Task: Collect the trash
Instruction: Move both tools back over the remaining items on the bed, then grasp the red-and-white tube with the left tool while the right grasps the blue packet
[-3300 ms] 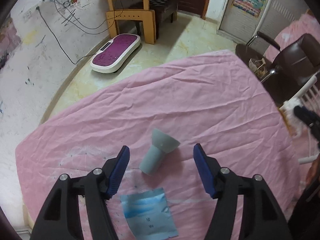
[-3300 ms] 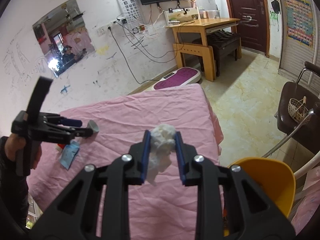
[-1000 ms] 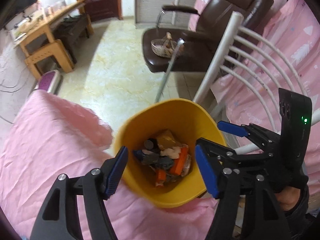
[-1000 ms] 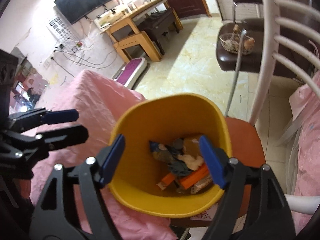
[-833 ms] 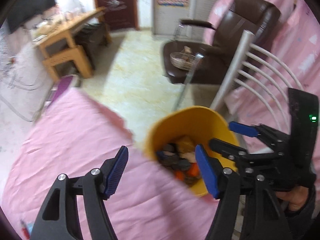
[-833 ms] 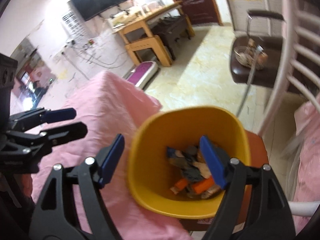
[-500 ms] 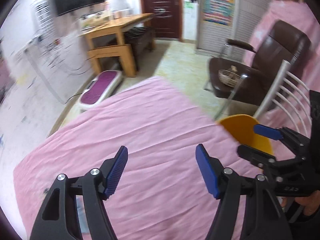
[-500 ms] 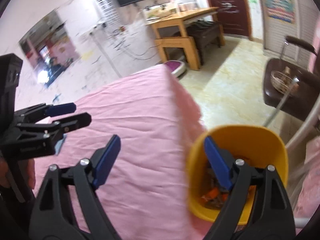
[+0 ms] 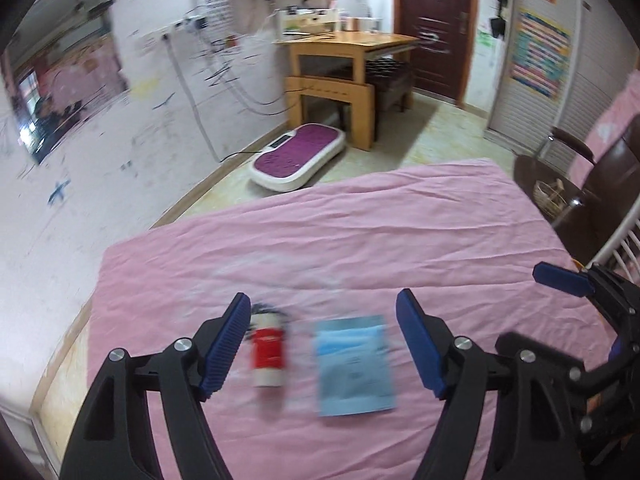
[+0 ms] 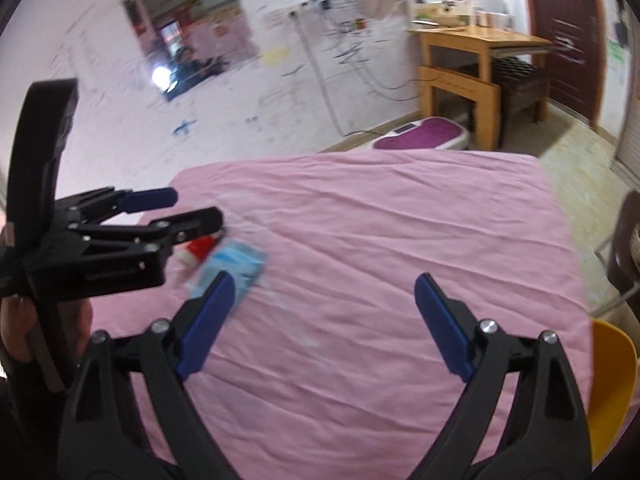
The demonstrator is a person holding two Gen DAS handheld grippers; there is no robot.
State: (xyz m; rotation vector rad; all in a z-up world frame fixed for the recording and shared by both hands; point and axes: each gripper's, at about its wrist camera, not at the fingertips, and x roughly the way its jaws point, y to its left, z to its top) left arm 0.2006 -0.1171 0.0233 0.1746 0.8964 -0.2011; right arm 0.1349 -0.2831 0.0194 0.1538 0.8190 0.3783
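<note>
A small red-and-white bottle [image 9: 269, 354] and a light blue packet [image 9: 354, 364] lie side by side on the pink cloth [image 9: 360, 240]. My left gripper [image 9: 324, 346] hovers over both with its jaws opening and nothing pressed between the pads. My right gripper [image 10: 322, 326] hangs over bare pink cloth [image 10: 360, 240], jaws opening and empty. In the right wrist view the bottle [image 10: 199, 251] and packet [image 10: 232, 270] sit at the left under the left gripper [image 10: 180, 210]. The yellow bin [image 10: 610, 384] peeks in at the lower right edge.
A wooden desk [image 9: 352, 60] and a purple-and-white floor pad [image 9: 300, 156] stand beyond the far edge of the cloth. A brown chair [image 9: 592, 184] with a basket and a white chair back [image 9: 624, 236] are at the right. A hand [image 10: 16, 332] holds the left gripper.
Both grippers swung away from the yellow bin and leftward over the pink cloth. The bottle and blue packet came into view under the left gripper. Both sets of jaws spread wider.
</note>
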